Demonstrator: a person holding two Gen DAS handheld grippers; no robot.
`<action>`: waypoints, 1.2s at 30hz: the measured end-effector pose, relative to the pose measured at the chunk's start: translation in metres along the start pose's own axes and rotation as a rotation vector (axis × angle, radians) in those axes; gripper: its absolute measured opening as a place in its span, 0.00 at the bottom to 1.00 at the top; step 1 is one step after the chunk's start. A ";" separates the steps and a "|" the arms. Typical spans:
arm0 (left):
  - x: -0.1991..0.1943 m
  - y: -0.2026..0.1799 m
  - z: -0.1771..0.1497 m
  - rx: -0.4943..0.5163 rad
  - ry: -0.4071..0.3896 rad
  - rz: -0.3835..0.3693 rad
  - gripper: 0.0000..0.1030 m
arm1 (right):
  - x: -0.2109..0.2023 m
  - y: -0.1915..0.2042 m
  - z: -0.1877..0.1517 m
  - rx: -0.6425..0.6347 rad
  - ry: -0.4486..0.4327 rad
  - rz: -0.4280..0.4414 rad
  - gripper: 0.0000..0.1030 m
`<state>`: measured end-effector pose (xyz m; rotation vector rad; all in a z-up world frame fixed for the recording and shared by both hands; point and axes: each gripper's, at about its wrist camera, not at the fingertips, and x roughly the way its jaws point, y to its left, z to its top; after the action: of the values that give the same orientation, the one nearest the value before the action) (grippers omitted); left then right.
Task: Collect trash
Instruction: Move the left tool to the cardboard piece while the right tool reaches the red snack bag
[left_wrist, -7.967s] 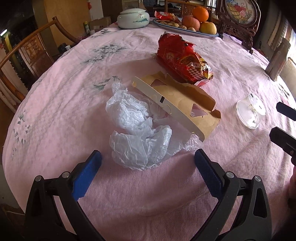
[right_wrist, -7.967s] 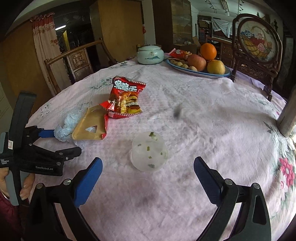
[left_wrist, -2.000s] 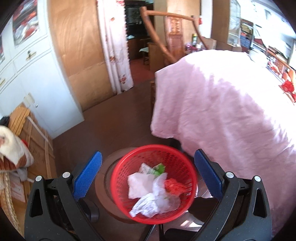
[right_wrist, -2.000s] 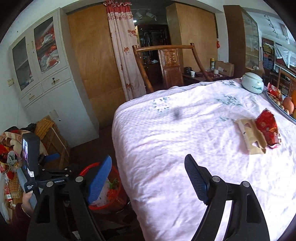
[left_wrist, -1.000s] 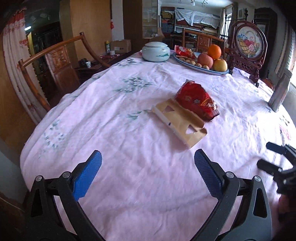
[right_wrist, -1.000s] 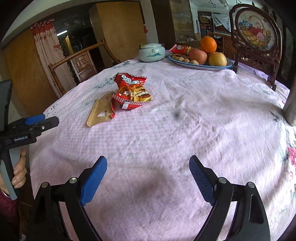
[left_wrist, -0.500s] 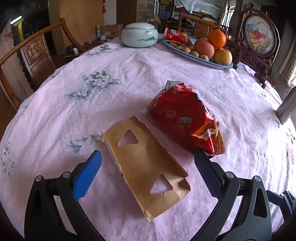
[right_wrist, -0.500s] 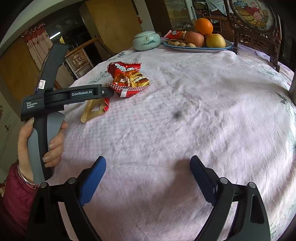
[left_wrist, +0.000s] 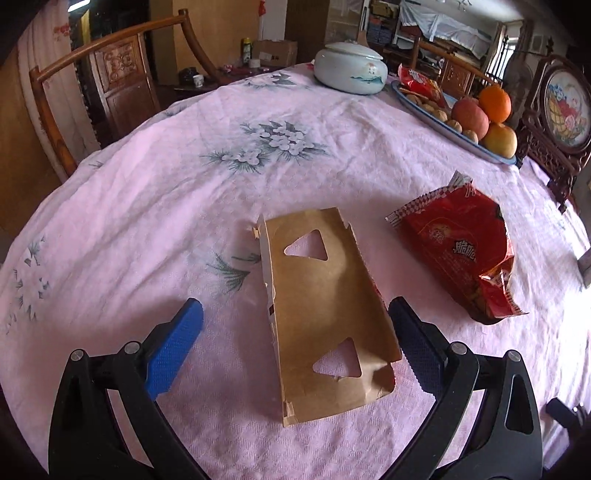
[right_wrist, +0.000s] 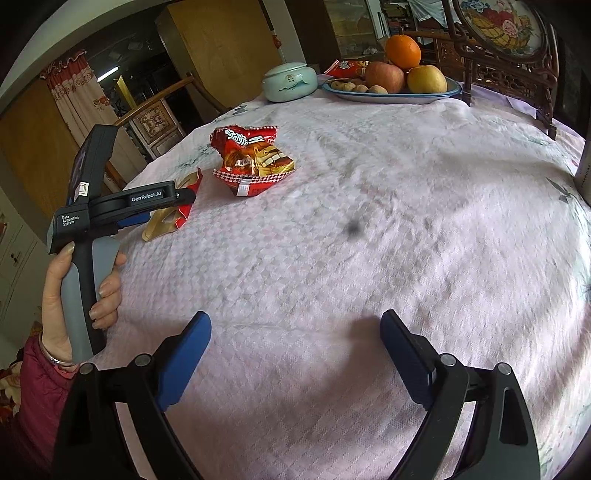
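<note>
Torn brown cardboard sleeve (left_wrist: 325, 314) with two triangular cutouts lies flat on the pink floral tablecloth (left_wrist: 147, 206), between the spread blue pads of the left gripper (left_wrist: 295, 332), nearer its right pad; jaws wide open, nothing gripped. Half a second ago the sleeve sat further ahead and left; now the tongs straddle it. Just beyond the right pad, apart from the sleeve, is the red snack bag (left_wrist: 461, 254) (Chinese characters printed on it, torn open top). Far ahead: white lidded ceramic pot (left_wrist: 351, 68) and fruit plate (left_wrist: 454, 125) with orange, apples, nuts. From the right wrist view the left tool reads "GenRobot.AI" and "Data Acquisition System", held by a hand (right_wrist: 79, 291) in a maroon sleeve. Right gripper (right_wrist: 295, 354) is also open and empty over bare cloth, well apart from the bag (right_wrist: 255, 158), roughly where it was before. Plastic bag and clear lid seen 8 s ago are gone.
</note>
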<state>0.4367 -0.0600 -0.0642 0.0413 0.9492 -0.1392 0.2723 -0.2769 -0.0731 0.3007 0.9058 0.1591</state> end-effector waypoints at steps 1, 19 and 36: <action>0.003 -0.008 -0.001 0.039 0.011 0.044 0.94 | 0.000 0.000 0.000 0.000 0.000 -0.001 0.89; 0.010 0.016 0.011 0.090 0.029 -0.001 0.95 | -0.005 -0.026 0.009 0.083 -0.070 -0.104 0.89; 0.012 0.017 0.013 0.080 0.017 0.020 0.95 | 0.060 0.045 0.111 -0.089 -0.129 -0.094 0.88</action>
<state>0.4560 -0.0453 -0.0666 0.1253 0.9593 -0.1588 0.3964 -0.2399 -0.0391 0.1831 0.7812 0.0921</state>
